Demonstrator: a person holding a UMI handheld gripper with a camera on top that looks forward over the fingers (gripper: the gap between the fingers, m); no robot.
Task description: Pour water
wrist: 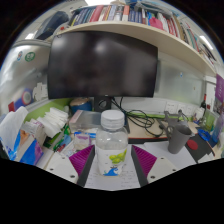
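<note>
A clear plastic water bottle (112, 140) with a white cap (113, 118) and a green-and-blue label stands upright between my fingers. My gripper (113, 155) is shut on it, with the magenta pads (88, 160) pressing against the bottle's two sides at label height. A small clear cup (80, 139) stands on the desk just to the left of the bottle, beyond the left finger. The bottle's base is hidden low between the fingers.
A large dark monitor (103, 62) stands straight ahead, with a bookshelf (130, 16) above it. Cables (148, 122) and a grey object (180, 135) lie on the desk to the right. Papers and coloured boxes (30, 130) crowd the left.
</note>
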